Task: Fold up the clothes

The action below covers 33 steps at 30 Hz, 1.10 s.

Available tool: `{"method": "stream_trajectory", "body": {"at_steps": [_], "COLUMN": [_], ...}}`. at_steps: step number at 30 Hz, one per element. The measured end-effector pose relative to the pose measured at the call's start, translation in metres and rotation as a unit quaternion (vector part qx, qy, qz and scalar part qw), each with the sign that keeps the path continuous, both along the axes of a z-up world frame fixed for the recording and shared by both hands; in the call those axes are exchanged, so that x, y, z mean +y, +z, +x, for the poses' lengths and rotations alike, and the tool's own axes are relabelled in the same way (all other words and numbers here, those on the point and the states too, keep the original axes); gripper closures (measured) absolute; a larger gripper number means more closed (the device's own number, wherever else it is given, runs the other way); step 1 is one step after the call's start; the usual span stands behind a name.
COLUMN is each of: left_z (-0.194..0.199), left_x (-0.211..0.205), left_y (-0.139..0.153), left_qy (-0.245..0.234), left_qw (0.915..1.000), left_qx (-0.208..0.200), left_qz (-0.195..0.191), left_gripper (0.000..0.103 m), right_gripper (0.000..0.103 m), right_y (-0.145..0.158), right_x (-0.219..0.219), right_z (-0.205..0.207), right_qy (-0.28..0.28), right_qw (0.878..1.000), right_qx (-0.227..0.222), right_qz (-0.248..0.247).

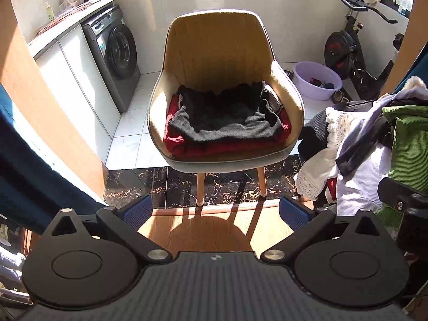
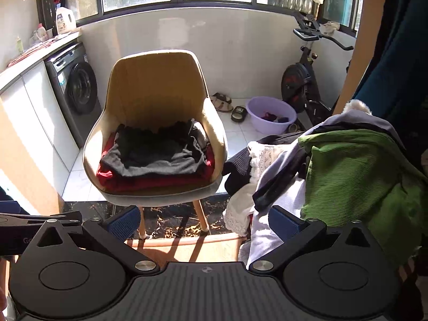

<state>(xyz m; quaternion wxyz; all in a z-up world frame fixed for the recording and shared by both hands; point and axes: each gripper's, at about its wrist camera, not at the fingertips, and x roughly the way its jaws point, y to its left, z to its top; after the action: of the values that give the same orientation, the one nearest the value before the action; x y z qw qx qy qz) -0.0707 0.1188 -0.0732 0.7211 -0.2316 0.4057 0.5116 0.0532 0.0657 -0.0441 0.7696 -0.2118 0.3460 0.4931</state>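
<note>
With your left gripper (image 1: 215, 211) and right gripper (image 2: 204, 223) both spread wide and empty, reach right of the chair (image 2: 155, 93) to the unfolded pile (image 2: 334, 176), and lift only the green top (image 2: 355, 171) cleanly before folding it.

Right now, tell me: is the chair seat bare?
No. The chair already has a grey garment lying on top of a red one on its seat.
</note>
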Motion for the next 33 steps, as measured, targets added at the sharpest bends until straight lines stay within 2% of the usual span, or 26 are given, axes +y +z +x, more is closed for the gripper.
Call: {"method": "stream_trajectory", "body": {"at_steps": [4,10,19,33], "left_z": [0.004,0.006,-0.001,0.004], "left_x": [-0.006,-0.014,-0.029,-0.05], "left_y": [0.005,0.015,0.011,0.013], "left_qy": [-0.001,-0.007,0.0,-0.024], "left_qw": [0.9999,0.9995,0.9997,0.9993], "left_qx": [-0.013,-0.023,-0.017,-0.017], "left_qz": [0.004,0.021,0.016,0.022], "left_gripper": [0.0,0.0,0.0,0.0], "right_gripper": [0.001,0.001,0.001,0.001], "right_y": [0.0,0.011,0.009,0.009], "right_x": [-0.012,-0.026,-0.046,-0.07], "right_z": [-0.001,0.009,0.001,-0.002], "right_qy": [0.002,-0.024,-0.028,-0.043], "right_qw": [1.0,0.999,0.999,0.999], "right_qx": [-0.019,-0.022,-0.03,-0.026], "right_qz": [-0.01,0.003,0.005,0.012]}}
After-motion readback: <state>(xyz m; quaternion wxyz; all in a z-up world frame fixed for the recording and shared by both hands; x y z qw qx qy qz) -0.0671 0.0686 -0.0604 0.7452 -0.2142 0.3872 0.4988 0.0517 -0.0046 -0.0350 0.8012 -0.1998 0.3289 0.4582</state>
